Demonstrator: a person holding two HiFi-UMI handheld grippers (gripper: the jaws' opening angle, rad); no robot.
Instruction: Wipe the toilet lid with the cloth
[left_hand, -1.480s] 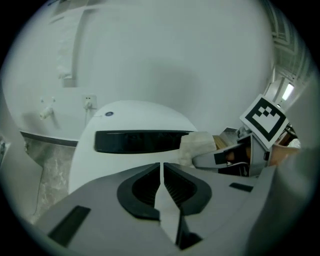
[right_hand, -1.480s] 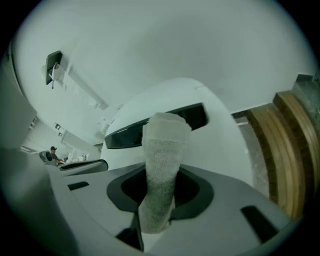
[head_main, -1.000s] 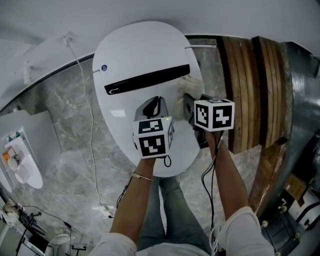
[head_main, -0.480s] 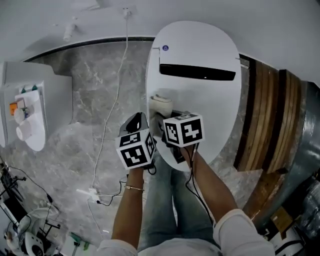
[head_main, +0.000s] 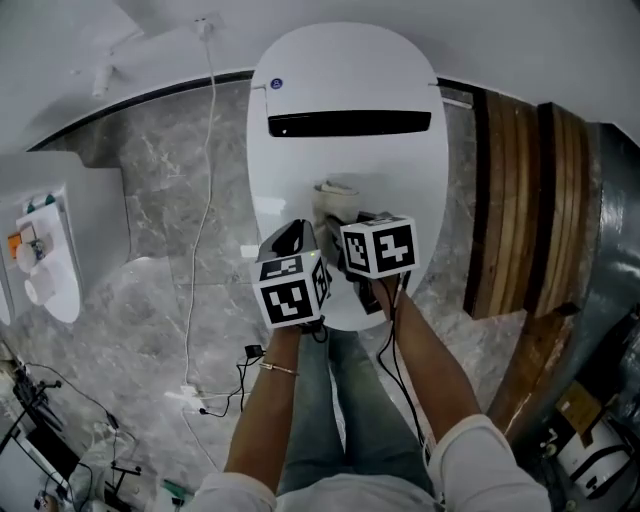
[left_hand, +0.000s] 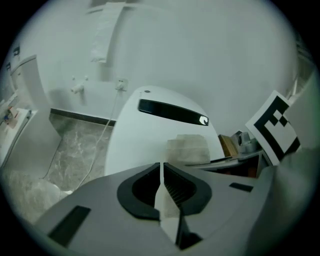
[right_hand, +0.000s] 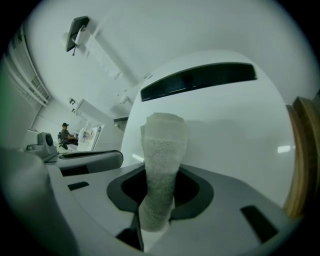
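The fingers of my right gripper (right_hand: 159, 186) are pinched on the near end of a rolled, pale terry cloth (right_hand: 162, 145), whose far end lies on the middle of the closed white toilet lid (right_hand: 235, 125). The fingers of my left gripper (left_hand: 161, 187) are almost together, empty, just beside it. I judge the cloth light, soft and floppy, the glossy lid hard and slick, so a firm hold on the bunched end suits.

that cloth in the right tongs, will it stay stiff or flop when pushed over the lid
Probably floppy: the cloth is a soft, nubby roll squeezed narrow in the right tongs. It looks light, and should likely slide easily over the glossy toilet lid, bunching rather than rolling.
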